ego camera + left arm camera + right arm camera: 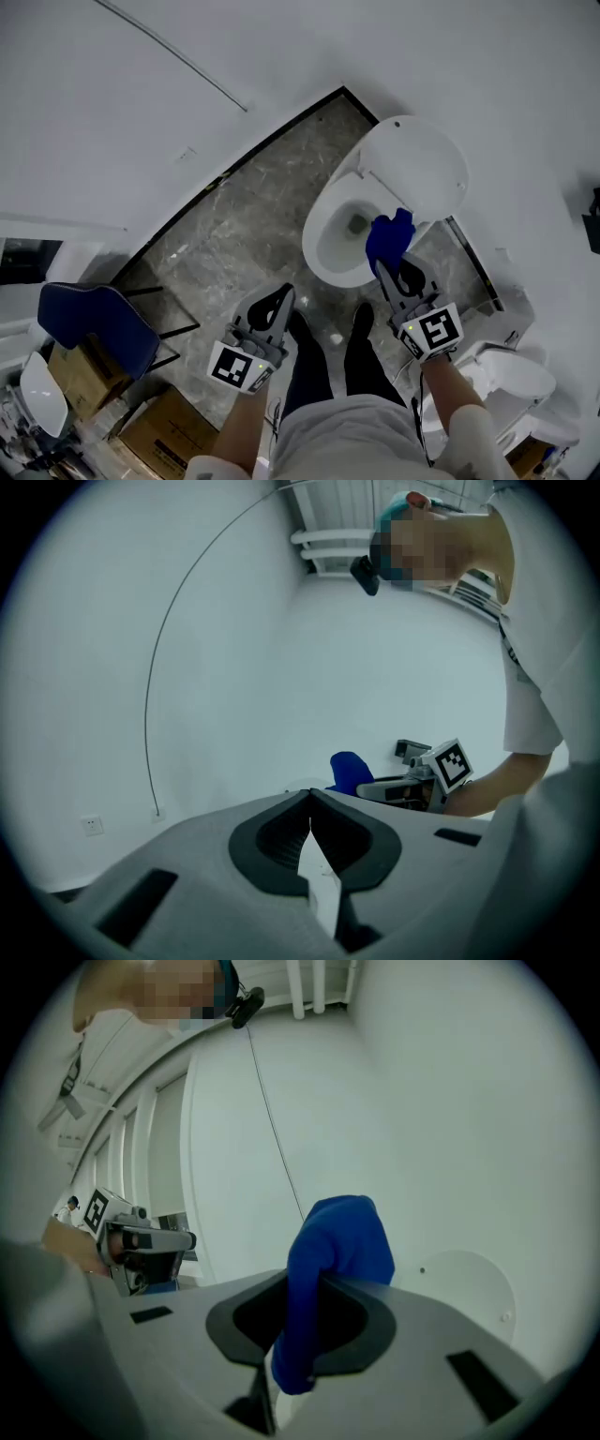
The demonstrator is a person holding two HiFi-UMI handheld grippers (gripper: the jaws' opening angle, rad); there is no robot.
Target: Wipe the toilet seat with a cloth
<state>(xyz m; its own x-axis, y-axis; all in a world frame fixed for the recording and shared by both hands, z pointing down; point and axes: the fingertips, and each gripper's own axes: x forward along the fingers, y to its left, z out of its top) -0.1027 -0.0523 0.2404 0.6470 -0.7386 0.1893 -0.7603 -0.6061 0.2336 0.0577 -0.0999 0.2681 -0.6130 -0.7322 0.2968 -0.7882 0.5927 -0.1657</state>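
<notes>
The white toilet stands with its lid (418, 164) raised and its seat rim (322, 255) showing around the bowl. A blue cloth (389, 237) hangs over the bowl's near right edge, and my right gripper (385, 268) is shut on it. In the right gripper view the cloth (339, 1241) bulges up out of the jaws, with the lid (469, 1290) behind it. My left gripper (285, 293) is held lower left of the bowl, above the floor, shut with nothing in it. Its closed tips (310, 795) point at a bare wall, with the cloth (350, 771) beyond them.
A person's dark legs and shoes (302, 330) stand just in front of the bowl. A blue chair (94, 323) and cardboard boxes (155, 427) are at the lower left. Another white fixture (511, 377) sits at the lower right. White walls close in behind the toilet.
</notes>
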